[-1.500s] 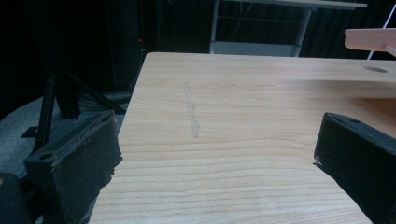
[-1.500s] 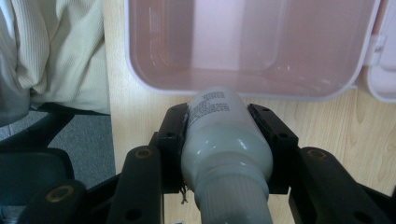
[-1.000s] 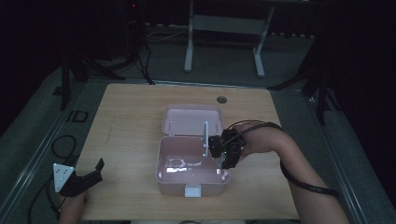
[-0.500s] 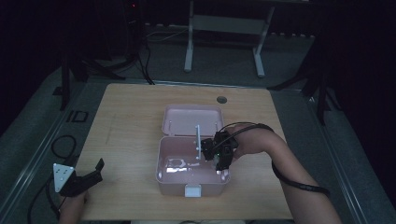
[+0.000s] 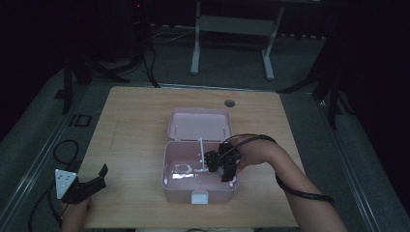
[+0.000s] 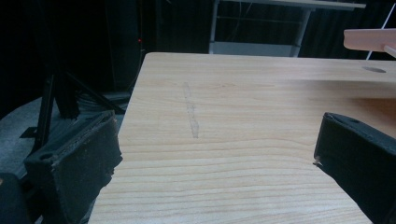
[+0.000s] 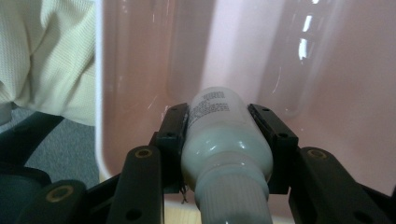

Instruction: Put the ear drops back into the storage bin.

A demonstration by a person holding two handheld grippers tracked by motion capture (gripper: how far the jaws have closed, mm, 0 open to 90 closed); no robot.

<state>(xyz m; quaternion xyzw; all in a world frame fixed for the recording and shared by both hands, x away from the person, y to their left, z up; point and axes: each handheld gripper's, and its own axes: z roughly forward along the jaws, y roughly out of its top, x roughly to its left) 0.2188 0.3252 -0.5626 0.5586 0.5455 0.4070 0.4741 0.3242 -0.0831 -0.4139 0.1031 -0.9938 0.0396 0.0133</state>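
Right gripper [image 7: 219, 140]: clamped on a white plastic bottle [image 7: 219, 135], one pad on each side of its body, reaching inside the box.
Bottle: label end pointing into the open pink plastic storage box [image 5: 171, 166], near its right wall.
Box: mid-table, hinged lid [image 5: 199, 124] lying open behind it.
Left gripper [image 5: 89, 182]: jaws spread, nothing between them, at the wooden table's [image 5: 135, 121] near-left corner, well apart from the box.

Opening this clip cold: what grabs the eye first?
The open pink box at the table's middle, lid laid back, stands out against the dark room. The right gripper reaches inside it, jaws clamped on a small white bottle. The left gripper waits open at the near left corner.
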